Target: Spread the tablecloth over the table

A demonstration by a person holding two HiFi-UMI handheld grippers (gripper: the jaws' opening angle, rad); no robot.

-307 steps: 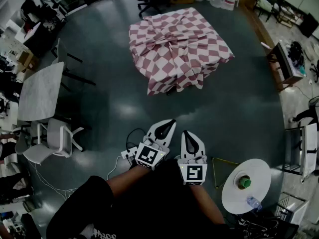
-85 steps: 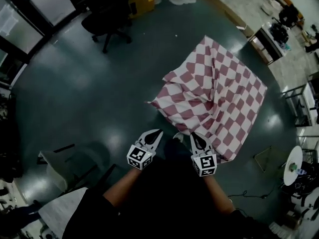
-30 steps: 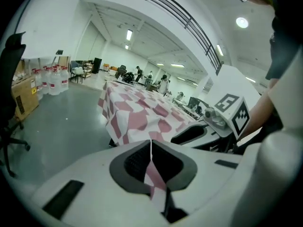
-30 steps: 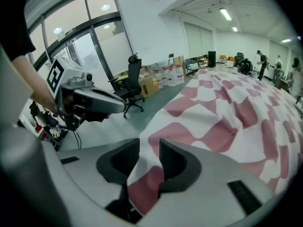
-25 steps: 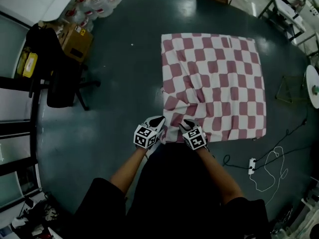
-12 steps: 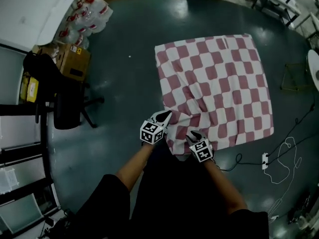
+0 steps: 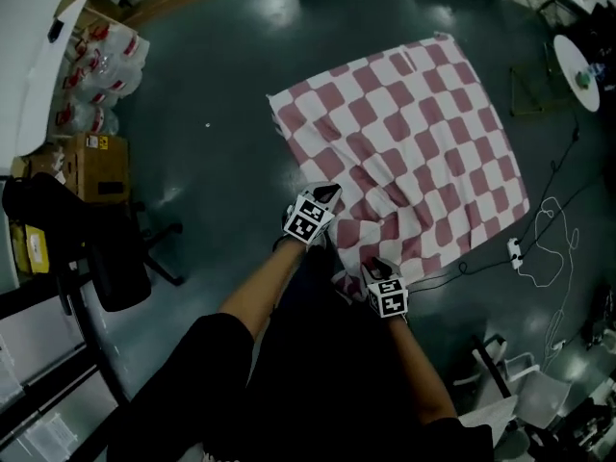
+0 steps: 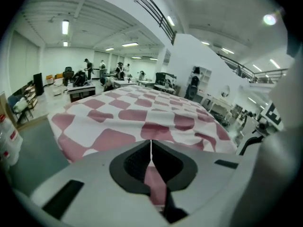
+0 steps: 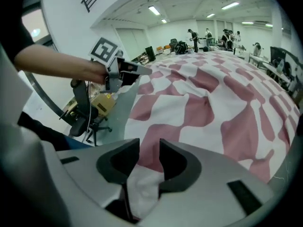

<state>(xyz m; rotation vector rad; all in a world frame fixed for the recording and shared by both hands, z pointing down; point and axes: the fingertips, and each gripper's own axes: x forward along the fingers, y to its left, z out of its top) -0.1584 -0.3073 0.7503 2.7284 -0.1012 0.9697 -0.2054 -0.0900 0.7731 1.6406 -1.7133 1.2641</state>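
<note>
The red-and-white checked tablecloth (image 7: 414, 123) lies spread over the table, wrinkled near me. My left gripper (image 7: 328, 192) is shut on the cloth's left edge; in the left gripper view a thin fold of the tablecloth (image 8: 142, 112) runs between the closed left gripper (image 8: 151, 143) jaws. My right gripper (image 7: 375, 264) holds the near corner. In the right gripper view the right gripper (image 9: 149, 150) jaws stand apart around a bunched wad of the tablecloth (image 9: 213, 98). The left gripper (image 9: 128, 69) shows there too, at the cloth's far left edge.
A black office chair (image 7: 111, 258), a cardboard box (image 7: 91, 157) and packs of bottles (image 7: 91, 65) stand on the floor to the left. A power strip with white cable (image 7: 525, 253) lies right of the table. A round white table (image 7: 577, 61) is at top right.
The grippers have drawn apart: the left one slid along the cloth's left edge away from me, the right one stayed at the near corner. My head view has swung round.
</note>
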